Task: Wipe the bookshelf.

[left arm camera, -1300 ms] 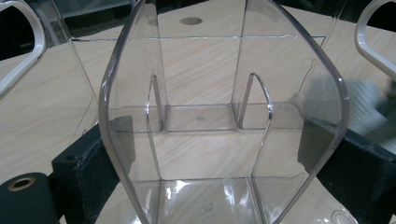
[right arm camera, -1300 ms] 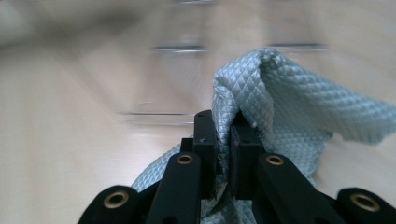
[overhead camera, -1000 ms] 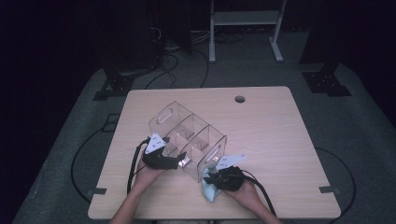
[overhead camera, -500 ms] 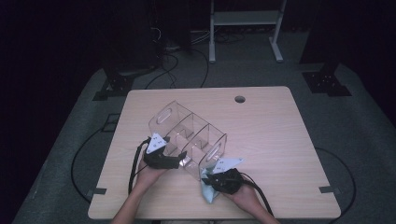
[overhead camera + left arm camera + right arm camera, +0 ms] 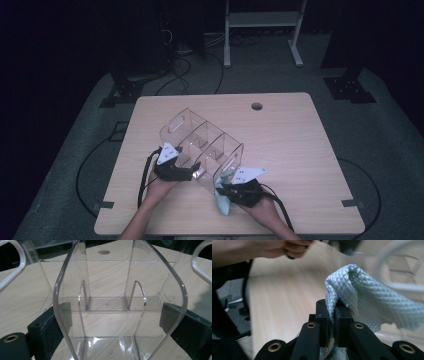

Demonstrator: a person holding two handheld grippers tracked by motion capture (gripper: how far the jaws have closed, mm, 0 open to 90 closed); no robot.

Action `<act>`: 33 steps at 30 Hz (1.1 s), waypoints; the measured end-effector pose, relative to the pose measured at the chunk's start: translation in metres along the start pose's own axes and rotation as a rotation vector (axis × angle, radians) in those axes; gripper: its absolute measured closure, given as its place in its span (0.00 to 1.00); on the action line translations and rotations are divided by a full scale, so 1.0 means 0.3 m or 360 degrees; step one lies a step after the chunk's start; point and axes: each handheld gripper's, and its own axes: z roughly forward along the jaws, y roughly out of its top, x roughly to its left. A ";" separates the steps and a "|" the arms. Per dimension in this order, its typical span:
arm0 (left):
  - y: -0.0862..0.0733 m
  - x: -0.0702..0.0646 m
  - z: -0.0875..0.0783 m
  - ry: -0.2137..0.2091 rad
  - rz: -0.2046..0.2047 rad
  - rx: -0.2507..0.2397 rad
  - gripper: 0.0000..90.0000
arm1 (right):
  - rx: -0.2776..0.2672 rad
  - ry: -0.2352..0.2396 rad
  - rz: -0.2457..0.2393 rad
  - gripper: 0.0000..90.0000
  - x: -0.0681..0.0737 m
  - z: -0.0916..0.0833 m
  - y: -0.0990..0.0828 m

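Note:
A clear plastic organizer (image 5: 200,145) with several compartments and handle cut-outs lies tilted on the wooden table (image 5: 290,140). My left gripper (image 5: 192,170) holds its near side. In the left gripper view the jaws stand wide, and both pads (image 5: 170,317) press on the outer walls of the organizer (image 5: 120,290). My right gripper (image 5: 222,189) is at the organizer's near right end, shut on a light blue quilted cloth (image 5: 223,204). In the right gripper view the cloth (image 5: 367,297) bunches up above the closed jaws of the right gripper (image 5: 334,310), just in front of a blurred organizer handle.
A round cable hole (image 5: 257,106) sits near the table's far edge. Cables trail from both grippers off the near edge. Behind the table are a white frame stand (image 5: 260,20), black stand feet and floor cables.
My right gripper has risen slightly with the cloth, close to the organizer's near end. The left gripper and the organizer have stayed put.

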 end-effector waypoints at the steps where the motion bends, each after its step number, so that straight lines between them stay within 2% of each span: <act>1: 0.000 0.000 -0.001 -0.0010 0.0001 0.0000 0.08 | -0.0001 0.0017 -0.0019 0.93 0.014 0.001 0.006; 3: 0.000 0.000 -0.003 -0.0023 0.0004 0.0001 0.08 | -0.0005 0.0038 -0.0047 0.93 0.024 0.000 0.015; 6: -0.002 0.003 -0.006 -0.0037 -0.0003 0.0000 0.08 | -0.0007 0.0048 -0.0052 0.93 0.002 -0.006 0.011; 9: -0.001 0.003 -0.007 -0.0037 0.0002 -0.0003 0.08 | -0.0018 -0.0025 0.0013 0.93 -0.038 -0.020 -0.003; 11: 0.000 0.001 -0.004 -0.0031 0.0003 -0.0008 0.08 | -0.0024 -0.0034 0.0047 0.93 -0.052 -0.023 -0.010; 13: -0.001 0.000 -0.004 -0.0033 -0.0007 -0.0009 0.08 | -0.0017 -0.0051 0.0037 0.93 -0.037 -0.022 -0.004; 15: -0.002 0.001 -0.007 -0.0040 0.0001 -0.0004 0.08 | -0.0037 0.0008 0.0017 0.93 -0.006 -0.022 0.008; 18: -0.004 0.005 -0.011 -0.0061 0.0005 -0.0003 0.08 | -0.0040 0.0034 -0.0076 0.93 0.036 -0.021 0.031; 20: -0.003 0.005 -0.011 -0.0066 0.0008 -0.0002 0.08 | -0.0037 0.0041 -0.0095 0.93 0.029 -0.023 0.031; 25: -0.002 -0.003 -0.006 -0.0063 0.0006 -0.0007 0.08 | -0.0047 -0.0020 -0.0016 0.93 -0.031 -0.044 0.010; 28: -0.003 0.002 -0.009 -0.0066 0.0008 0.0000 0.08 | -0.0037 -0.0042 -0.0021 0.93 -0.014 -0.042 0.017; 31: -0.005 0.008 -0.013 -0.0092 0.0010 -0.0006 0.08 | -0.0050 0.0032 -0.0056 0.93 0.014 -0.033 0.028; 33: -0.004 0.008 -0.014 -0.0099 0.0019 -0.0001 0.08 | -0.0045 0.0045 -0.0080 0.93 0.017 -0.032 0.028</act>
